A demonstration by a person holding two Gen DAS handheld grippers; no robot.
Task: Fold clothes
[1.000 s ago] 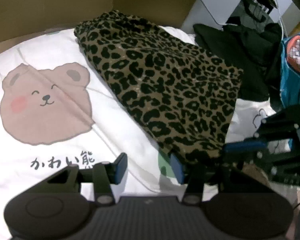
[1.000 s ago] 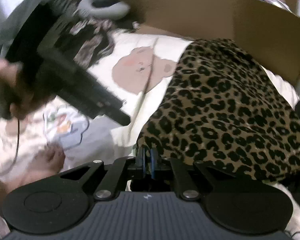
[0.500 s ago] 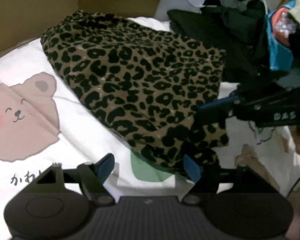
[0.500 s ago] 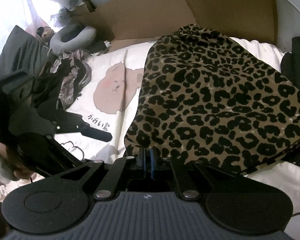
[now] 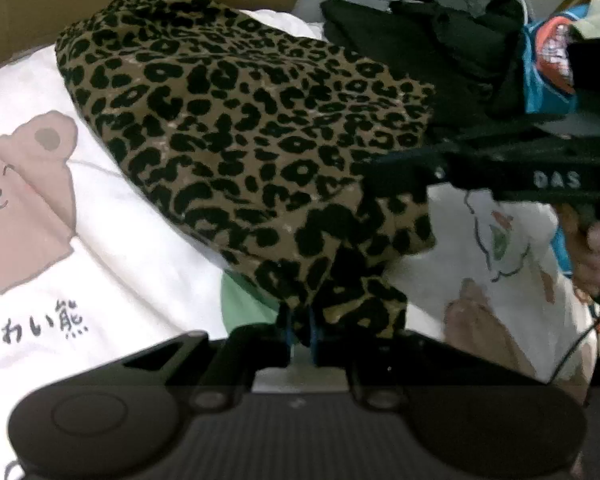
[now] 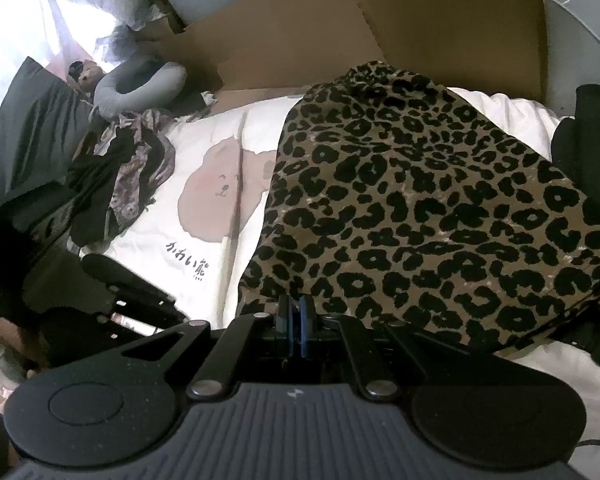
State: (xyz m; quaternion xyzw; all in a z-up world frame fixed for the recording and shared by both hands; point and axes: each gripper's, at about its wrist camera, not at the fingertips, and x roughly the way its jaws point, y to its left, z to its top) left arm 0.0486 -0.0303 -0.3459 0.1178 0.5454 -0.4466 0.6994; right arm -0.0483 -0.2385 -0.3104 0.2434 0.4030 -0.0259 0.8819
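The leopard-print garment [image 5: 236, 128] is brown with black rosettes and lies on a white bear-print sheet [image 5: 112, 248]. Its surface is mostly smooth, bunched into folds at the near corner. Its long axis runs from my grippers away toward the brown cardboard [image 6: 440, 28] standing at the far end, where the narrower gathered end points.

My left gripper [image 5: 298, 330] is closed on the near corner of the garment, with cloth pinched between its blue pads. My right gripper [image 6: 296, 320] has its pads pressed together at the near hem; the hem meets the tips, and the cloth looks caught there. In the left wrist view the right gripper reaches in from the right onto the same near edge.

Bare sheet lies open beside the garment on the bear side. Dark clothing [image 5: 420, 40] crowds the opposite side, touching the garment's edge. Farther left, a heap of clothes [image 6: 128, 176] sits near a grey neck pillow [image 6: 140, 84].
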